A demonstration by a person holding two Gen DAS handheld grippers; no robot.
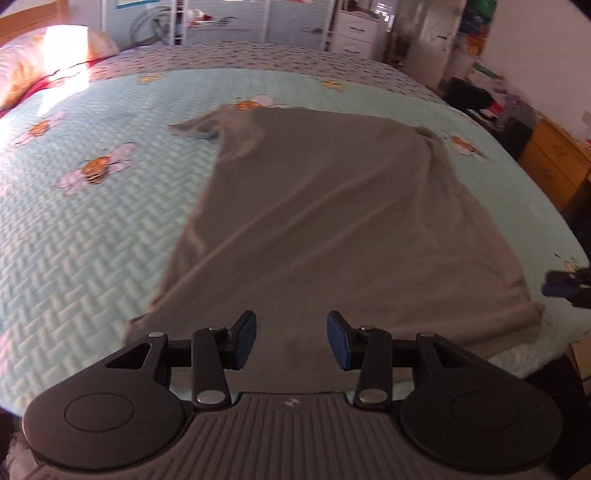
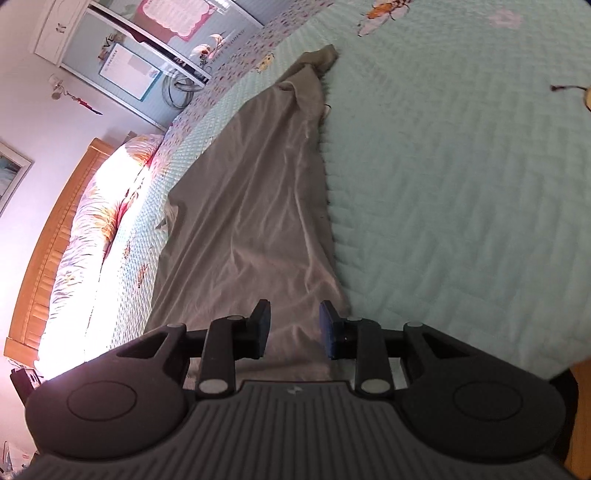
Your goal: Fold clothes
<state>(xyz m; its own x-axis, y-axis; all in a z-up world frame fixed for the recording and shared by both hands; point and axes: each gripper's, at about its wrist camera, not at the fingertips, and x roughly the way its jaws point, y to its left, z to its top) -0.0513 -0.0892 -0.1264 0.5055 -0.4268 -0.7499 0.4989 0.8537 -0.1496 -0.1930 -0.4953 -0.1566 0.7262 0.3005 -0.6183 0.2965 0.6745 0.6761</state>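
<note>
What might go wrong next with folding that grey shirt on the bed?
1. Both the left gripper and the right gripper are open with nothing pinched, so the grey T-shirt lies loose; a careless regrasp could drag it askew.
2. Its right side shows wrinkles, which a fold would likely press in.
3. The far sleeve is bunched, so the fold may come out lopsided.
4. The near hem lies close to the edge of the bed and might slip off.

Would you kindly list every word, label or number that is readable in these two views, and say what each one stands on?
None can be read with confidence.
Pink poster on the cabinet door: lines of print, too small.
Blue-framed sheet below it: blurred.
Lettering beside the flower sticker: too blurred to read.
Small emblem on the gripper body: a mark, no letters.
</note>
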